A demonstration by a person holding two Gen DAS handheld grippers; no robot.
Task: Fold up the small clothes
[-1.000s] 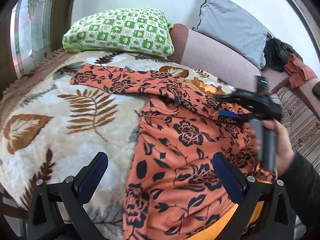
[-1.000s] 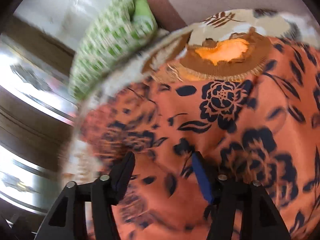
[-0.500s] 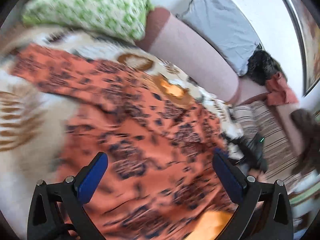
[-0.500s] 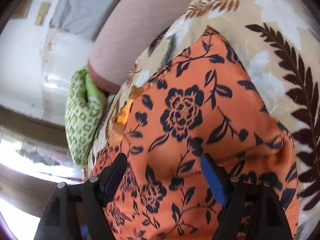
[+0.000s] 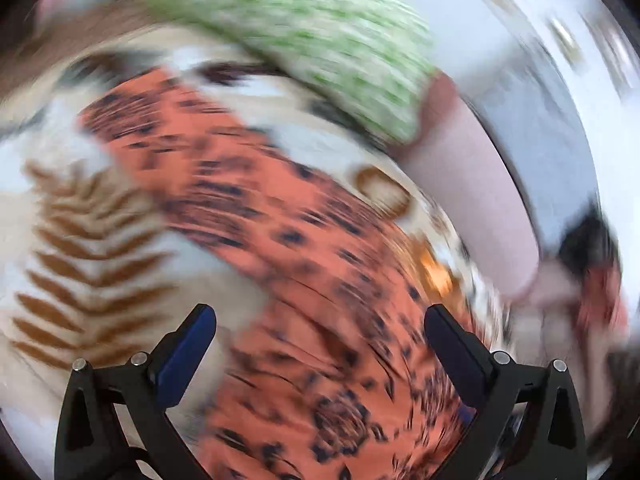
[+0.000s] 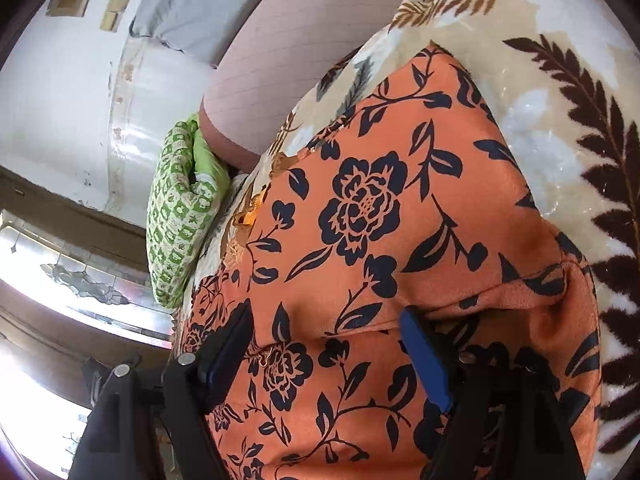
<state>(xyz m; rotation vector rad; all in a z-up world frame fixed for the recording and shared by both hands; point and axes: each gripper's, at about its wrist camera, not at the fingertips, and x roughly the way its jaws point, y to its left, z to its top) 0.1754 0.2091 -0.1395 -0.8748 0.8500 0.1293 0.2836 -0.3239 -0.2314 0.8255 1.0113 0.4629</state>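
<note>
**Both claws spread wide over the orange flowered garment**

The orange garment with dark blue flowers lies spread on a cream blanket patterned with brown fern leaves, which covers the bed. In the right wrist view the cloth fills most of the picture, with a seam and a soft fold crossing it just ahead of the fingertips. The garment's brown-trimmed opening shows near its far edge, toward a green checked pillow.

The right claw is released: its jaws have just been opening and now stand wide apart. The orange cloth lies between and under the two blue pads, but they do not pinch it. Whether the fingertips rest on the fabric or hang just above it cannot be told.

The left wrist view is heavily smeared by motion. Even so, the left claw is plainly released, its blue-lined fingers far apart and nothing gripped between them. Under it the same garment runs slantwise across the blanket, one long strip of it stretching away toward the pillow. A pinkish bolster lies beyond the pillow, along the far side of the bed.
</note>
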